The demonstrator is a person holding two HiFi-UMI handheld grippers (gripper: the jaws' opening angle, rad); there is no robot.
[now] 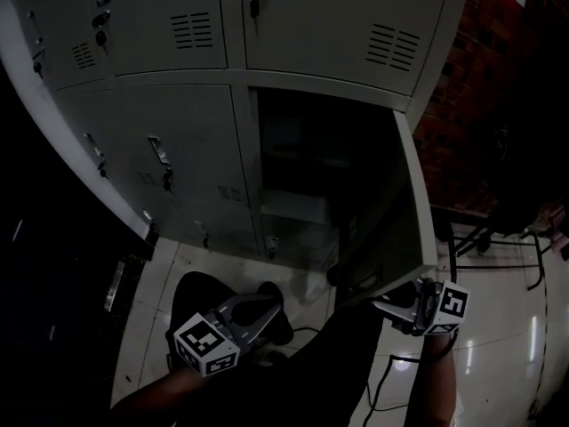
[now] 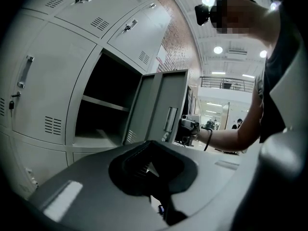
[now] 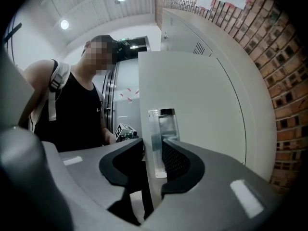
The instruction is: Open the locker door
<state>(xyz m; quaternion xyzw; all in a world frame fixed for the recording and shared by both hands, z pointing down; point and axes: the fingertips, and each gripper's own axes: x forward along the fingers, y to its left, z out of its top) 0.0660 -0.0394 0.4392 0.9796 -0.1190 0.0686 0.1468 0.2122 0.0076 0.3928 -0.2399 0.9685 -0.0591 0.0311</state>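
At the free edge of the locker door (image 3: 207, 105), the right gripper (image 3: 153, 153) straddles the panel with its jaws apart. The door's edge and its pale pull handle (image 3: 163, 129) stand between them. The right pad sits just beside the handle and the left pad is off the door's back face, so nothing looks squeezed. The left gripper (image 2: 151, 166) hangs low and well away from the door, jaws drawn together on nothing.

The door is swung far out from the locker (image 1: 178, 132), leaving its dark compartment (image 1: 311, 167) open.

It looks like thin painted sheet steel, so probably light, stiff, and free on its hinges. The smooth paint would likely slip under a flat pinch. The handle near the free edge is the best hold, since it gives the pads a lip to catch and the most leverage from the hinge.
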